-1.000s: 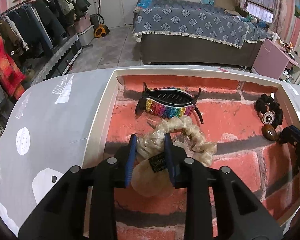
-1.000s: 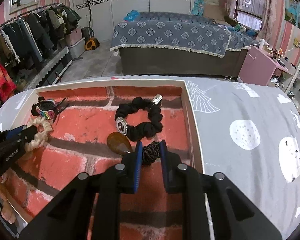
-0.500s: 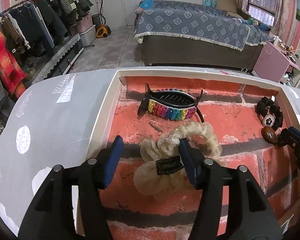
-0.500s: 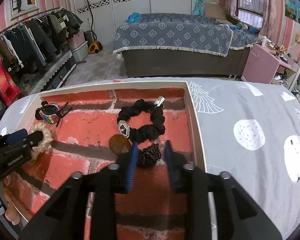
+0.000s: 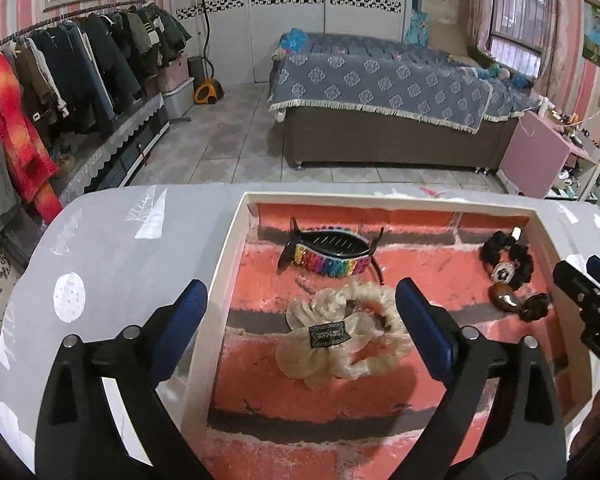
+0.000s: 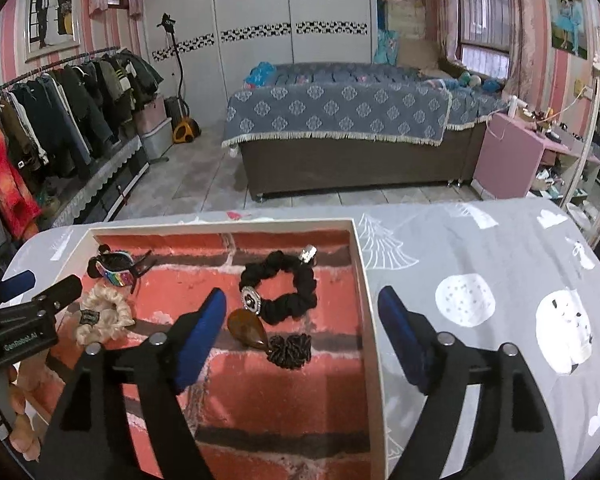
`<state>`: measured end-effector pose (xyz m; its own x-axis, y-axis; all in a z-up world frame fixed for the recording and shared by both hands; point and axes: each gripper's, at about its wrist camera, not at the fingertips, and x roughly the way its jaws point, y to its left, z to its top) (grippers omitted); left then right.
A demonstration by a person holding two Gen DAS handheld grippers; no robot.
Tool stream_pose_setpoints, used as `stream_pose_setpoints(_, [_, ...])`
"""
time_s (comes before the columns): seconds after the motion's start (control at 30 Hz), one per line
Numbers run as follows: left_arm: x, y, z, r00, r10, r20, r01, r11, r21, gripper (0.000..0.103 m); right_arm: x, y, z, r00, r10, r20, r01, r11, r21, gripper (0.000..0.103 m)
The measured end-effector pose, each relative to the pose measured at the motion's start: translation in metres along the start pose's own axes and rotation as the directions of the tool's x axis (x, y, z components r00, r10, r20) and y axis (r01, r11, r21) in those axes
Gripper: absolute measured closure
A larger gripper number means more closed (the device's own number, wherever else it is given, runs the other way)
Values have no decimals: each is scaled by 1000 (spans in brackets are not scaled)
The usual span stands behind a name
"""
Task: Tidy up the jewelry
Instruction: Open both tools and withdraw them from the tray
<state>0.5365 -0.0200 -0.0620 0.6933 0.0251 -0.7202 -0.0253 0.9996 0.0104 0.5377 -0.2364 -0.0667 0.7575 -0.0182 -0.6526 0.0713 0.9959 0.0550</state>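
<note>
Cream satin scrunchie (image 5: pixel 342 338): soft, light, best pinched across its gathered band. It lies free on the tray (image 5: pixel 220 280) floor between the left gripper's (image 5: pixel 300 316) opening, unloaded jaws. Dark beaded tie with amber pendant (image 6: pixel 278 344): small, slippery stone; free at 12 o'clock between the right gripper's (image 6: pixel 300 322) opening jaws. Rainbow claw clip (image 5: pixel 328 256): rigid, farther back.

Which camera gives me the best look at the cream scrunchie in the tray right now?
Left wrist. The cream scrunchie lies near the middle of that view, whole, its black label facing the camera, on the tray floor. In the right wrist view it sits small near the left edge, partly hidden behind the left tool's arm.
</note>
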Motion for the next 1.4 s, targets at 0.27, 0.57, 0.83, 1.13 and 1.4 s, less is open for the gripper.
stream_pose_setpoints(0.27, [-28, 5, 7, 1000, -11, 28, 12, 1000, -18, 5, -29, 2, 1, 998, -27, 53, 28, 999, -19, 13])
stream_pose_setpoints(0.57, [-97, 7, -12, 993, 40, 108, -46, 997, 56, 5, -97, 0, -14, 988, -85, 130, 94, 993, -67, 5])
stream_pose_setpoints(0.83, [-168, 45, -58, 988, 41, 149, -51, 997, 61, 5, -163, -7, -59, 982, -95, 162, 112, 989, -98, 4])
stream_pose_setpoints(1.13, [-202, 98, -119, 989, 56, 134, -60, 998, 31, 5, -210, -21, -107, 977, -96, 189, 112, 991, -77, 4])
stream_pose_setpoints(1.4, [-188, 127, -161, 994, 56, 90, -54, 998, -15, 5, -210, -24, -133, 978, -125, 167, 135, 989, -53, 4])
